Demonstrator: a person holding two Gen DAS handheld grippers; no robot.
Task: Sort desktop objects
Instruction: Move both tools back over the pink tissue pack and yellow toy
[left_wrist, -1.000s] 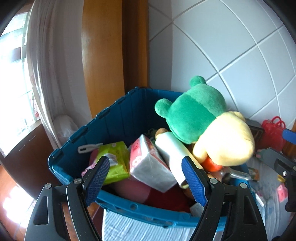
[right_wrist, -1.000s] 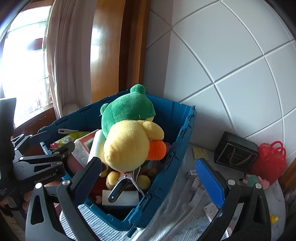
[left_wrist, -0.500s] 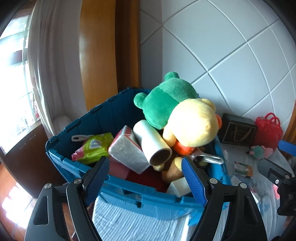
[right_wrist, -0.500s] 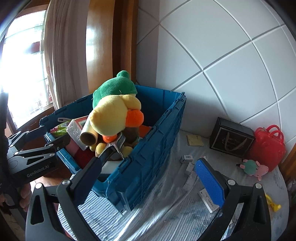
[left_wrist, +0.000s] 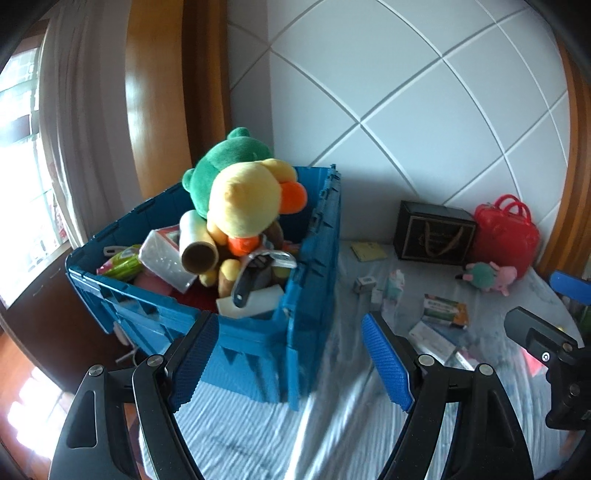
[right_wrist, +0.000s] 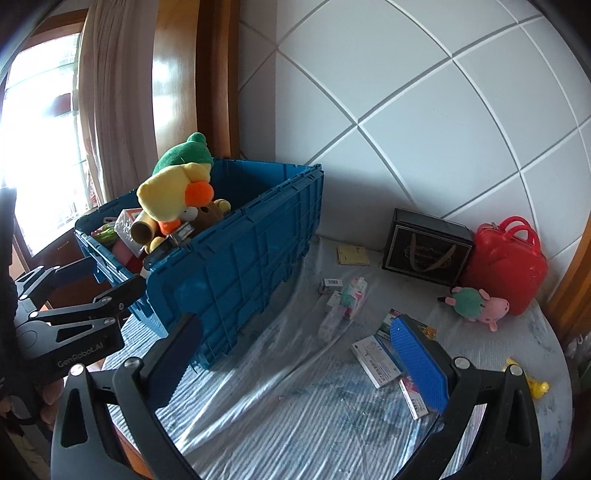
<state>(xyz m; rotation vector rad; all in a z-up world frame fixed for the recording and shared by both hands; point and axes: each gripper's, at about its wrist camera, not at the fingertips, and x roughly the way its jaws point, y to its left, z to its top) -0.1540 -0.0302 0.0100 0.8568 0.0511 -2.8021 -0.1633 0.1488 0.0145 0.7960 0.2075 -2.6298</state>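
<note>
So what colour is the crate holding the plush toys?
Blue; the crate shows best in the right wrist view.

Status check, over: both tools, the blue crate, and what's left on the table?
Left tool, right tool open, empty. Blue crate piled full. Small boxes, pink plush loose on table. Nothing blocking.

Table w/ crate, boxes

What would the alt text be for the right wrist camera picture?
An open claw hangs over a table scattered with small boxes. A full blue crate, topped by a yellow plush duck, stands at left. A black box, red bag and small plush toy sit by the wall.
</note>
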